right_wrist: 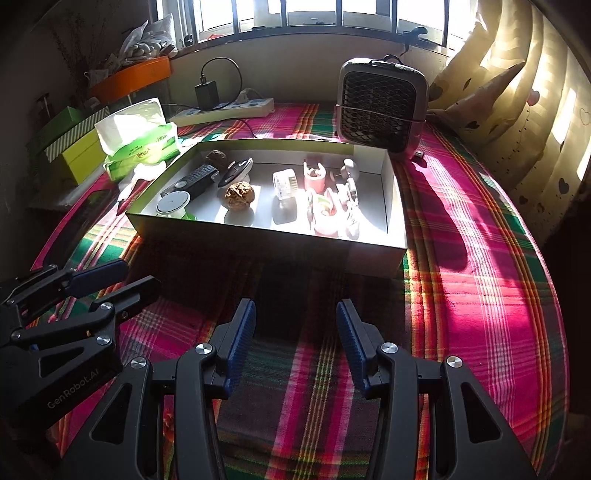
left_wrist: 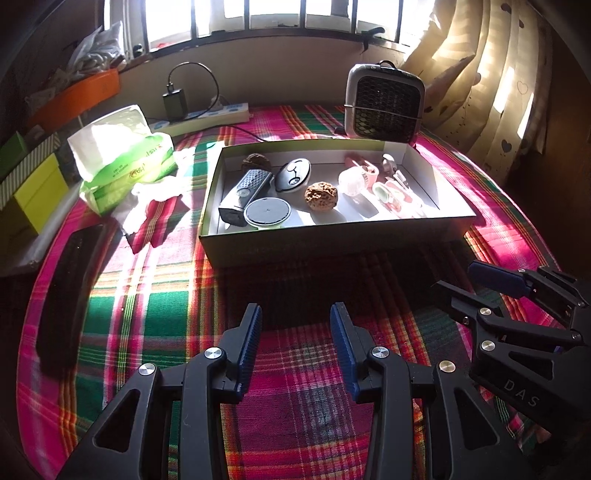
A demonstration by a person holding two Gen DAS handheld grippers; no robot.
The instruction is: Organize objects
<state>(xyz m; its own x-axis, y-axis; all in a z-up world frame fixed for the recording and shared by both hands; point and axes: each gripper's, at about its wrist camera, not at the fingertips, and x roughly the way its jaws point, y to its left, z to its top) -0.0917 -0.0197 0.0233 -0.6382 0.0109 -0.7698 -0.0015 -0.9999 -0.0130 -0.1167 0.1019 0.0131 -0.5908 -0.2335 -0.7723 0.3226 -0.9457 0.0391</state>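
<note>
**One box, two walnuts, both grippers empty**

One shallow white-lined cardboard box (left_wrist: 334, 236) sits mid-surface on the pink-and-green plaid cloth (left_wrist: 155, 295). Inside: two wrinkled brown walnuts (left_wrist: 320, 196), one black remote (left_wrist: 245, 192), one round grey disc (left_wrist: 267, 212). Behind stands one grey grille-fronted fan (left_wrist: 384, 105). The left gripper (left_wrist: 295, 347) and right gripper (right_wrist: 295, 343) hover at the near edge, jaws partly apart, holding nothing.

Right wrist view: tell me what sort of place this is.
Probably a room in a home, at a table by a barred window: a heart-printed cream curtain, a pink-and-green plaid tablecloth, and a white power strip with a charger plugged in.
</note>
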